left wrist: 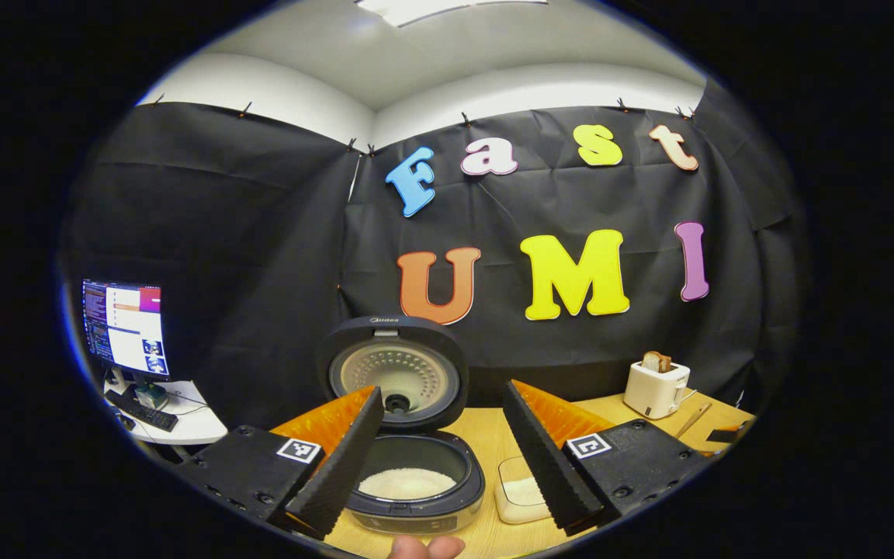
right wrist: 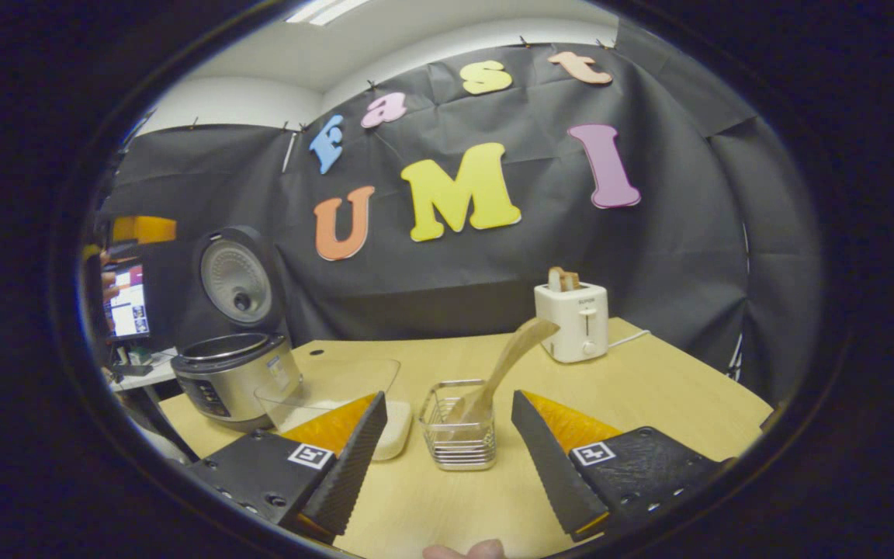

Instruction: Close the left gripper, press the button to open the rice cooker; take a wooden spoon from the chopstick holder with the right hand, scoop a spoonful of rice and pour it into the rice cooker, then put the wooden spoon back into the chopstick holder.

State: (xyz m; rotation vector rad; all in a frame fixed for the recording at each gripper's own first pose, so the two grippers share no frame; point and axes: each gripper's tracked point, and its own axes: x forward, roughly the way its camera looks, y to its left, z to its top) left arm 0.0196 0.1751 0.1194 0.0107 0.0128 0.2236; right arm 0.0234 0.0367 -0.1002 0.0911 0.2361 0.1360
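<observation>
Rice cooker (left wrist: 414,473) stands on the tabletop (left wrist: 486,442) with lid (left wrist: 394,373) raised upright and white rice visible in the pot; left tongs (left wrist: 439,458) released, spread above the cooker; right tongs (right wrist: 447,458) released, either side of the chopstick holder (right wrist: 459,435), not touching; wooden spoon (right wrist: 505,365) leans inside the holder; toaster (right wrist: 573,320) stands behind.

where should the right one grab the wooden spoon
Take the wooden spoon by its bare handle, above the rim of the wire holder. It leans up and to the right, so bring the open right hand-held gripper in from the front, fingers on either side of the handle.
</observation>
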